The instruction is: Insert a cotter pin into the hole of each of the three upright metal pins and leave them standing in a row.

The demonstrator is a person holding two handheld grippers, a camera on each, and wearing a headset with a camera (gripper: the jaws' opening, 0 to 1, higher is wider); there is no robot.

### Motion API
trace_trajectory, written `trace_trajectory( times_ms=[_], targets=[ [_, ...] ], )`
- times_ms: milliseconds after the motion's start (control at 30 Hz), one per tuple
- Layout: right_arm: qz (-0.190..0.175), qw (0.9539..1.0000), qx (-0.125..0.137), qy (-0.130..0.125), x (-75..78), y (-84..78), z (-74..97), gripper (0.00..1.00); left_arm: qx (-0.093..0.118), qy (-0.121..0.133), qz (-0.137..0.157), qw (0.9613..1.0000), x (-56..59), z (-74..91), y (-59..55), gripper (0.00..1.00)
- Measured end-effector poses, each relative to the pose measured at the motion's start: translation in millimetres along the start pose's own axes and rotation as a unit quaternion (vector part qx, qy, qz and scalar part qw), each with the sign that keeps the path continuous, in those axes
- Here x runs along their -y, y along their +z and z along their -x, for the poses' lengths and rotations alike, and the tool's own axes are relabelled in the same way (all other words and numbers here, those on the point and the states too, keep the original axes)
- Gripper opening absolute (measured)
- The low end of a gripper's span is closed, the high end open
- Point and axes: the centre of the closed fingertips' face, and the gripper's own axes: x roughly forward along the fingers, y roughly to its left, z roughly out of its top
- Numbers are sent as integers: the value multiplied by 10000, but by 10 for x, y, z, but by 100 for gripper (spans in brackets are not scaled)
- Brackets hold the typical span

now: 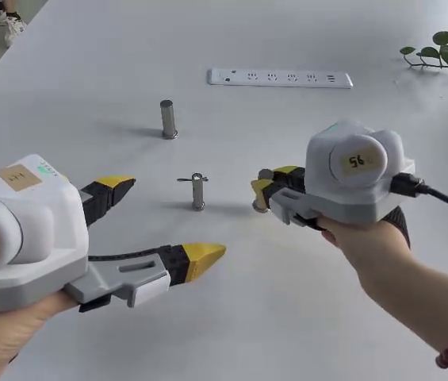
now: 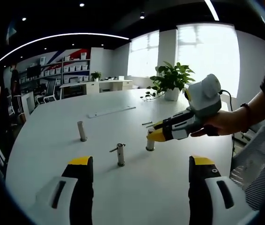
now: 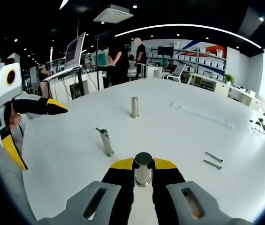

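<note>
Gripping the nearest metal pin (image 2: 149,142) between narrowed jaws, the right gripper (image 3: 143,165) is risking a tip-over: any sideways pull is likely dragging that pin out of its row. The left gripper (image 1: 168,218) is hanging wide open and empty by the table's (image 1: 287,317) near edge. The middle pin (image 1: 198,194) is already carrying its cotter pin (image 1: 191,179); the far pin (image 1: 168,119) (bare, toward the far edge) is not. Two spare cotter pins (image 3: 214,157) are lying well apart from both grippers.
</note>
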Motion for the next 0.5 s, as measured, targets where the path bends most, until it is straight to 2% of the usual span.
trace_trajectory(
  times_ms=[67,500],
  targets=[
    [-143,9998,-22,-103,-1,-32,19,8,-21,2,-2,10000,-3,2,-10,83],
    [-255,9993,-45,-271,-110,-147,31,8,-47,-38,-29,10000,18,-11,-17,83]
  ],
)
